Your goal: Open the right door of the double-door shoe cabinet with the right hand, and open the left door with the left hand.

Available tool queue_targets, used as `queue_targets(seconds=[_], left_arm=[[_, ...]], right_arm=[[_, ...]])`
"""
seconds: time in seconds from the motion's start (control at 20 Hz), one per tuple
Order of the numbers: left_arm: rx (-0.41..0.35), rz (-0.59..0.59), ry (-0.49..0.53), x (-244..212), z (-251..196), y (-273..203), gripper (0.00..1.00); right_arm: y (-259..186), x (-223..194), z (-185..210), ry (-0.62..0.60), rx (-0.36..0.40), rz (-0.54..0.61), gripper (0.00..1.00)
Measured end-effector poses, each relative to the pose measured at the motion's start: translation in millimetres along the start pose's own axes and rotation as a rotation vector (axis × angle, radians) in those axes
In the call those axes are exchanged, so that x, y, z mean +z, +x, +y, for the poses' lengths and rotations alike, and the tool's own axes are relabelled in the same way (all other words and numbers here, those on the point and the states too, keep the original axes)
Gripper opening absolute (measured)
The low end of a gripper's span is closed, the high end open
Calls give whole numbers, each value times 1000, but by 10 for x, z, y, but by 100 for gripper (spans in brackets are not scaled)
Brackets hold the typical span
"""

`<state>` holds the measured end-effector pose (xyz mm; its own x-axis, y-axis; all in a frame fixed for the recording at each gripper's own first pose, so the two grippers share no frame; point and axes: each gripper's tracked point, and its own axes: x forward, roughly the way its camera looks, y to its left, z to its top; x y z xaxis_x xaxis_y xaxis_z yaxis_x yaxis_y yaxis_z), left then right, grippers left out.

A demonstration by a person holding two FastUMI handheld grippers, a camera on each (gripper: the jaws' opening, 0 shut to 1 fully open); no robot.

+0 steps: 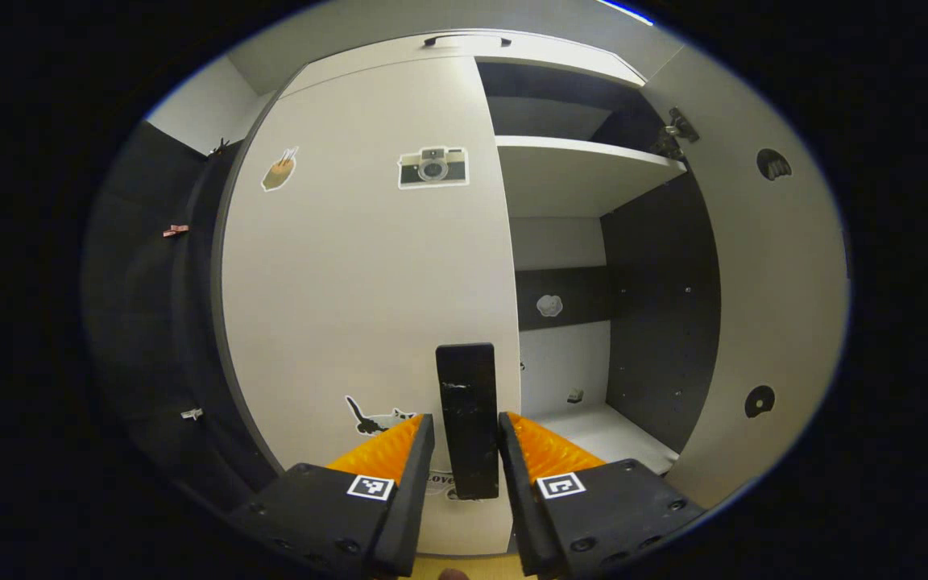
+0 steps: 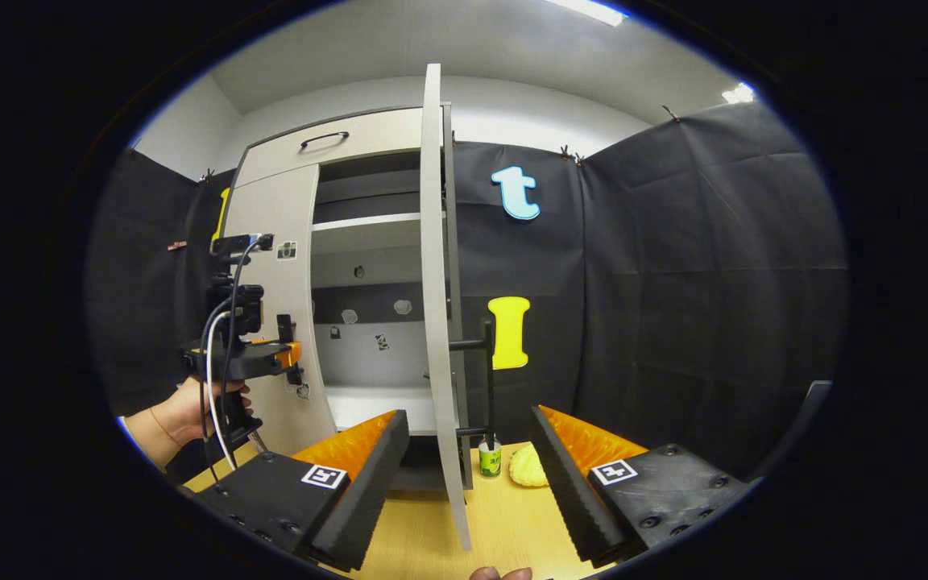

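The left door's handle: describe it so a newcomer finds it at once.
Find the white shoe cabinet; its left door is shut. Low on that door, by its inner edge, is a black upright bar handle between the left gripper fingers, unlike the flat stickers nearby.

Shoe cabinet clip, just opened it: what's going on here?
A person with a gripper in each hand is opening the shoe cabinet. The right door already stands swung out, and the right gripper sits open with that door's edge between its jaws, not pressed. The left gripper has its jaws around the left door's handle; the left door looks closed.
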<state>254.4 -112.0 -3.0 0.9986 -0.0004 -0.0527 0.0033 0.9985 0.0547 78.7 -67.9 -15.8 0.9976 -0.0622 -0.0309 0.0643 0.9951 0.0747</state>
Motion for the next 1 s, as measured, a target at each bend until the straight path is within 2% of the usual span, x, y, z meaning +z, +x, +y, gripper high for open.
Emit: queue_targets(seconds=[0.1, 0.15, 0.2, 0.25, 0.3, 0.35, 0.4, 0.45, 0.5, 0.6, 0.65, 0.7, 0.85, 0.9, 1.0], left_arm=[[-5, 10, 2, -28, -16, 80, 46], [-1, 12, 6, -33, -17, 114, 41], [5, 15, 7, -36, -18, 115, 39], [9, 6, -3, -30, -16, 123, 38], [6, 13, -11, -54, -22, 126, 37], [2, 29, -11, -91, -22, 128, 37], [0, 45, -9, -129, -27, 126, 37], [-13, 44, 0, -120, -42, 134, 37], [-22, 53, 0, -130, -41, 126, 37], [-35, 66, -29, -123, -45, 115, 27], [-44, 74, -28, -123, -44, 110, 22], [-54, 77, -27, -125, -42, 95, 20], [-86, 65, -52, -118, -24, -29, 16], [-93, 61, -58, -126, -5, -129, 16], [-103, 53, -64, -104, 67, -345, 16]], right_arm=[[16, 19, -9, -3, 1, -5, 94], [25, 24, -11, -4, -1, -9, 99], [30, 21, -16, -4, -1, -8, 99], [35, 22, -19, -3, 1, -10, 94], [41, 22, -33, -2, -1, -10, 99], [42, 13, -31, 0, -1, -9, 99], [50, 11, -19, 3, 1, -6, 94], [52, 19, -9, 6, 4, -9, 99], [55, 37, 5, 8, 5, -13, 94], [45, 62, 29, 5, 7, -23, 94], [47, 83, 55, 2, 9, -28, 90], [42, 107, 93, -1, 14, -35, 94], [22, 157, 144, -12, 18, -50, 99], [10, 164, 171, -14, 20, -53, 94], [-35, 166, 238, -16, 26, -56, 94]])
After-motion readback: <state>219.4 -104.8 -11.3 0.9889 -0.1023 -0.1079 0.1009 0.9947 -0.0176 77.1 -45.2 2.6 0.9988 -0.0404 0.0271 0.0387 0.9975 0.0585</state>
